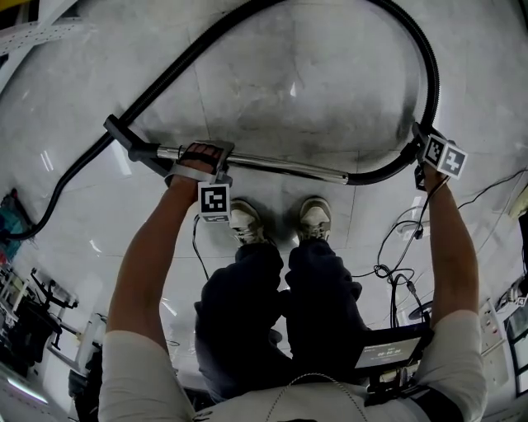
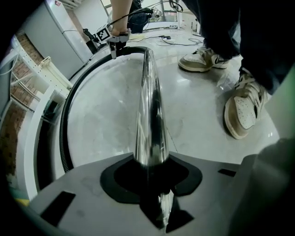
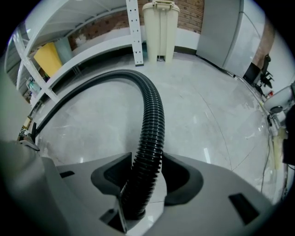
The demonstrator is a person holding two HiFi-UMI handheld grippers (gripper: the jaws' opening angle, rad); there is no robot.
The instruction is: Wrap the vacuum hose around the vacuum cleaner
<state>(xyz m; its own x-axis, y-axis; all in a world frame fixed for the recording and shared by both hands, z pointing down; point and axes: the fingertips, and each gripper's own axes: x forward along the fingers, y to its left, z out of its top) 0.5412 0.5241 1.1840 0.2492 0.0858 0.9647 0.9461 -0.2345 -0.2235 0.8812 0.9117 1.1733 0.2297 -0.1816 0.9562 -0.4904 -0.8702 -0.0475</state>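
Two grippers counted: left gripper (image 1: 202, 161) is clamped on one chrome tube (image 1: 280, 167); right gripper (image 1: 426, 157) is clamped on one black hose (image 1: 247, 18) at tube's right end. Two shoes (image 1: 246, 221) are seen beside tube.

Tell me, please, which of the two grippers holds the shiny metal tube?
The left gripper: the metal tube runs between its jaws, whereas the right gripper clamps the ribbed black hose.

A metal tube (image 1: 272, 165) spans crosswise above the floor (image 1: 289, 82), just ahead of the shoes (image 1: 245, 222). The left gripper (image 1: 202, 157) sits around its left part and the right gripper (image 1: 422, 148) at its right end. There the hose (image 1: 431, 74) arcs away and back leftward. Cables (image 1: 396, 272) lie right.
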